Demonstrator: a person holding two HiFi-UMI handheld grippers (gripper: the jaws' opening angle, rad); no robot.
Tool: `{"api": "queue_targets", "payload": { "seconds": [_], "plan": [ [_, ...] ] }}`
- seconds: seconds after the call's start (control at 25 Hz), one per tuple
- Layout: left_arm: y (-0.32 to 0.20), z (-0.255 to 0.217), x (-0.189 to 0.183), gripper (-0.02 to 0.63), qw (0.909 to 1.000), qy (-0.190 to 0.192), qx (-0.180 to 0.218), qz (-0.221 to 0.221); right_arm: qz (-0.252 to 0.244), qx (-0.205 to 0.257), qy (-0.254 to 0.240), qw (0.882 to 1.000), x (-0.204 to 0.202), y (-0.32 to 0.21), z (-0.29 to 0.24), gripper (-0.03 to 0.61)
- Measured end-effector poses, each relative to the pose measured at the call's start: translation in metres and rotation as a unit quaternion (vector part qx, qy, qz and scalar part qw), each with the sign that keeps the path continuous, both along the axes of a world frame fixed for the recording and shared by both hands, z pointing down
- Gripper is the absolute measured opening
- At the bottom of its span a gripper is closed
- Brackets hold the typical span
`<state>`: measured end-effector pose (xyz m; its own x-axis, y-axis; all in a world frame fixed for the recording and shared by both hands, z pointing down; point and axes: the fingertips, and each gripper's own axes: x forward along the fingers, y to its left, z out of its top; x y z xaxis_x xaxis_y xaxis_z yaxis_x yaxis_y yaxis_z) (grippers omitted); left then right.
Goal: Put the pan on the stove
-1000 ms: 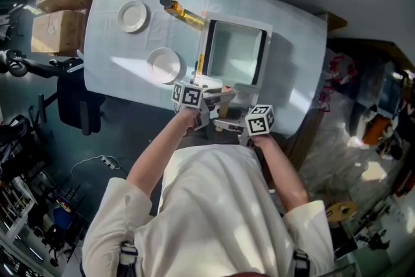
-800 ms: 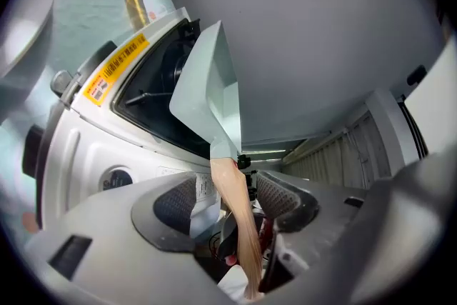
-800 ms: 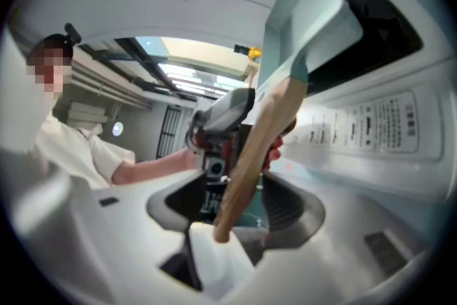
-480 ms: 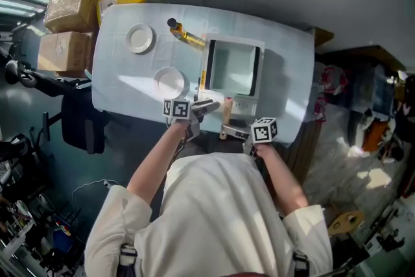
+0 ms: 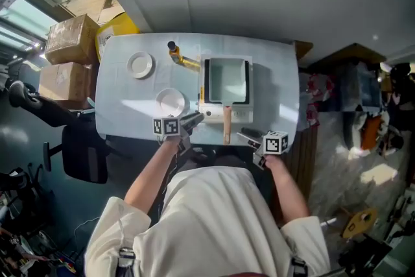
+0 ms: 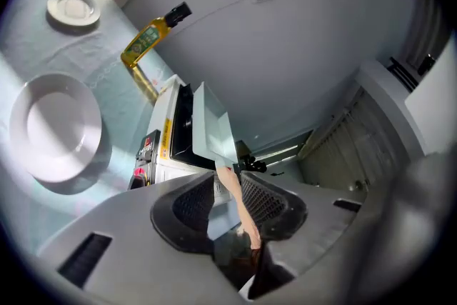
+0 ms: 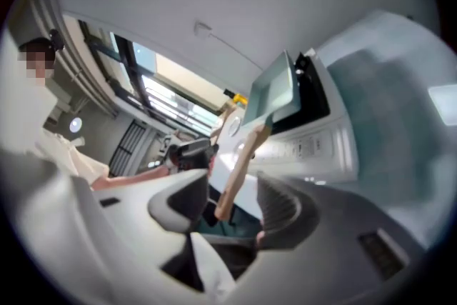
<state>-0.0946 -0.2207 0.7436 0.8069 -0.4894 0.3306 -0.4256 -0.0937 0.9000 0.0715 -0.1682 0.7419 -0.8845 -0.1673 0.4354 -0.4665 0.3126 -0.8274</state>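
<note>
The stove (image 5: pixel 241 115) and bottle (image 6: pixel 146 41) labels are too small for me to read. The pan (image 5: pixel 227 80) sits on the stove, its handle (image 5: pixel 227 125) pointing between my left hand-held gripper (image 5: pixel 193 120), whose jaws have just been closing and hold nothing, and my right hand-held gripper (image 5: pixel 248 135), jaws apart and empty. Both were nearer the handle a second ago.
</note>
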Motion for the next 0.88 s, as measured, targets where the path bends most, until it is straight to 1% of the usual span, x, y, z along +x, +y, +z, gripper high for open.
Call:
{"api": "queue_targets", "payload": {
  "seconds": [0.04, 0.08, 0.16, 0.28, 0.4, 0.56, 0.64, 0.76, 0.88],
  "plan": [
    [-0.001, -0.007, -0.001, 0.121, 0.9996, -0.014, 0.021, 0.010, 0.016, 0.019, 0.012, 1.000, 0.005, -0.004, -0.006, 0.217],
    [-0.002, -0.015, 0.000, 0.099, 0.9984, -0.030, 0.044, 0.021, 0.032, 0.040, 0.023, 0.998, 0.010, -0.009, -0.012, 0.186],
    [-0.002, -0.032, 0.001, 0.039, 0.9937, -0.059, 0.087, 0.040, 0.064, 0.082, 0.042, 0.994, 0.020, -0.014, -0.027, 0.124],
    [0.005, -0.060, 0.002, 0.024, 0.9843, -0.090, 0.141, 0.054, 0.100, 0.137, 0.073, 0.983, 0.030, -0.010, -0.058, 0.068],
    [0.011, -0.084, 0.003, 0.020, 0.9726, -0.116, 0.189, 0.068, 0.114, 0.176, 0.092, 0.973, 0.031, 0.001, -0.083, 0.052],
    [0.019, -0.113, 0.005, 0.020, 0.9573, -0.152, 0.233, 0.080, 0.094, 0.229, 0.121, 0.961, 0.026, 0.020, -0.105, 0.044],
    [0.023, -0.123, 0.006, 0.020, 0.9516, -0.163, 0.248, 0.078, 0.093, 0.262, 0.140, 0.950, 0.028, 0.025, -0.117, 0.041],
    [0.033, -0.132, 0.004, 0.020, 0.9442, -0.176, 0.270, 0.068, 0.112, 0.309, 0.156, 0.932, 0.039, 0.032, -0.135, 0.038],
    [0.046, -0.142, 0.000, 0.020, 0.9379, -0.188, 0.287, 0.047, 0.129, 0.338, 0.172, 0.916, 0.052, 0.043, -0.148, 0.038]
  ]
}}
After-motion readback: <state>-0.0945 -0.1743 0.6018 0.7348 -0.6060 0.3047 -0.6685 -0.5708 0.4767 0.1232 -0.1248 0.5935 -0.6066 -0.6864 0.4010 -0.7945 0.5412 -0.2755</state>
